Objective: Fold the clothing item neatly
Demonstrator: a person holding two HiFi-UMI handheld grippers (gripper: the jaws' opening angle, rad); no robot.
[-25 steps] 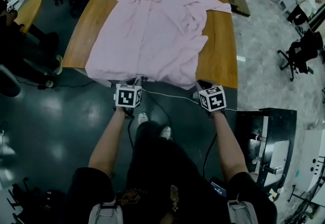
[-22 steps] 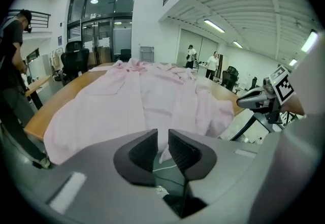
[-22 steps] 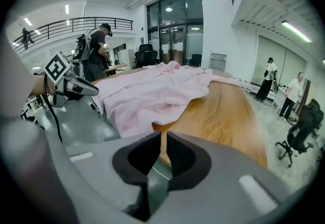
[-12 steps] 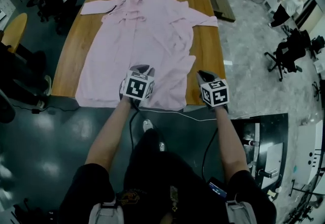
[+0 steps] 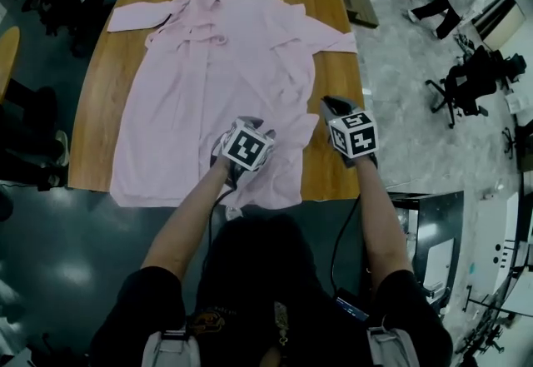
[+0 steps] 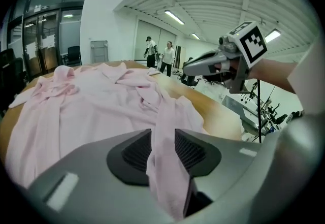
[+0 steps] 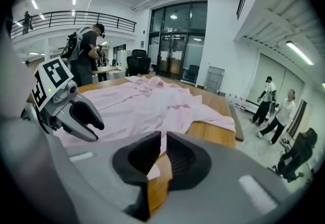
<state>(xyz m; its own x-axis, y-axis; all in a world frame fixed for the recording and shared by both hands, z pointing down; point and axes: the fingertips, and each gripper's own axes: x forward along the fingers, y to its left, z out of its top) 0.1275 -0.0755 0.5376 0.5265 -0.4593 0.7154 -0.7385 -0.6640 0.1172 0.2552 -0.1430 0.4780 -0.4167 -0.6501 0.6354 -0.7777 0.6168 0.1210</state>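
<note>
While both forearms reach out from the near side, the two tools hang over the near right part of the table (image 5: pixel 331 176).

Item: pink shirt (image 5: pixel 216 82), spread flat on the wooden top, collar at the far end, one sleeve out to the far left, the other to the right. The near hem laps over the near edge.

Left gripper (image 6: pixel 163 149): tilted downward and rolled to one side, over the shirt's near right area. Its jaws have just been opening; a bunched fold of the shirt stands between the pads and touches both, rising to them from the table as a ridge.

Right gripper (image 7: pixel 161 154): tilted downward at the shirt's right edge, above bare wood, just right of the left tool. Its jaws are nearly together, pinching a thin edge of the shirt.

Left forearm (image 5: pixel 187 220): angled toward the right. Right forearm (image 5: pixel 375 215): nearly straight, pointing far.
</note>
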